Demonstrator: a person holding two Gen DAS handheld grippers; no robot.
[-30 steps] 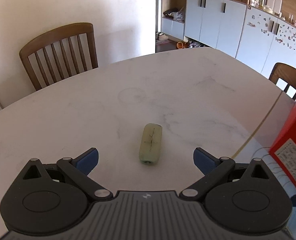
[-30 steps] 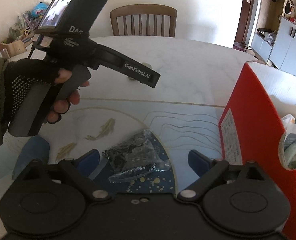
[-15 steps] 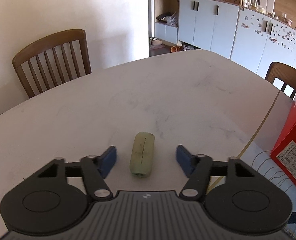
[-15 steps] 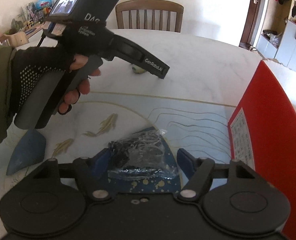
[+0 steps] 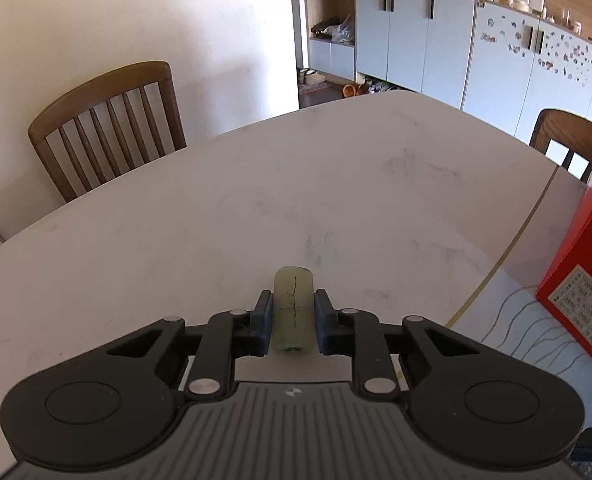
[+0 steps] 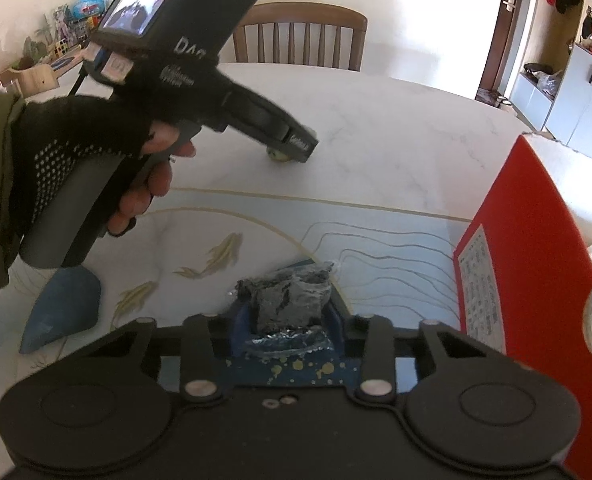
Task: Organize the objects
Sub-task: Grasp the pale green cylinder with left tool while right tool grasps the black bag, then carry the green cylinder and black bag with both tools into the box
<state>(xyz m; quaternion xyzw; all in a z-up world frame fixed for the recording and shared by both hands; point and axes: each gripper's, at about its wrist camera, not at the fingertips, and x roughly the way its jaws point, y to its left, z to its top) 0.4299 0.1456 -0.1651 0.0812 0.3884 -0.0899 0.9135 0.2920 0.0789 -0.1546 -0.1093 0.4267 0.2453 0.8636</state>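
My left gripper (image 5: pixel 294 326) is shut on a pale green cylinder (image 5: pixel 294 310) that rests on the white marble table (image 5: pixel 256 208). In the right wrist view the left gripper (image 6: pixel 292 144) shows at centre left with the cylinder (image 6: pixel 275 155) just visible under its tip. My right gripper (image 6: pixel 286 330) is shut on a crumpled clear plastic bag of dark contents (image 6: pixel 288 298), low over a patterned mat (image 6: pixel 256 236).
A red box (image 6: pixel 535 264) stands at the right, also in the left wrist view (image 5: pixel 587 280). A blue piece (image 6: pixel 62 308) lies on the mat at the left. Wooden chairs (image 5: pixel 108 128) stand at the table's far side. Cabinets (image 5: pixel 415 36) line the back wall.
Both grippers have closed from open: the left on the green cylinder, the right on the plastic bag. The left gripper moved forward around the cylinder.
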